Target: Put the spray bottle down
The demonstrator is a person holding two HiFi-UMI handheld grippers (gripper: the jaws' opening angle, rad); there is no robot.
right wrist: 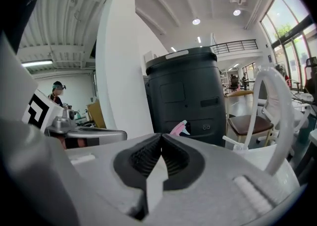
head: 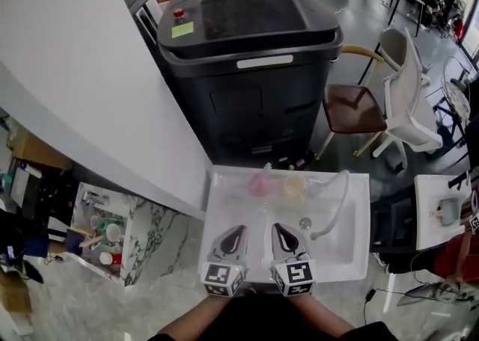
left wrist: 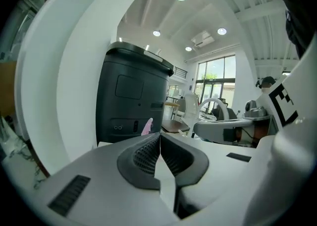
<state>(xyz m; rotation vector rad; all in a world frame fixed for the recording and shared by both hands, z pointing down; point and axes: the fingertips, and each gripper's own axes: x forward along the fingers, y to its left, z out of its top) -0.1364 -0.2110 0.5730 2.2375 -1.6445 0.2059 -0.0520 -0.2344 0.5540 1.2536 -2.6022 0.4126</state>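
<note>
white basin (head: 346, 251) holds the spray bottle (head: 260, 182) by a black machine (head: 247, 70); left hand-held gripper (head: 239, 230) and right hand-held gripper (head: 277, 227) closed, empty.

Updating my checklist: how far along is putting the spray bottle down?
Looks done: the pink spray bottle stands at the white sink's far side, free of both grippers. In hand: nothing; the left gripper and right gripper are shut, empty. Nothing left.

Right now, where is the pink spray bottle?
In the head view the pink spray bottle sits at the far end of the white basin, just left of a pale cup and in front of the black machine.
</note>
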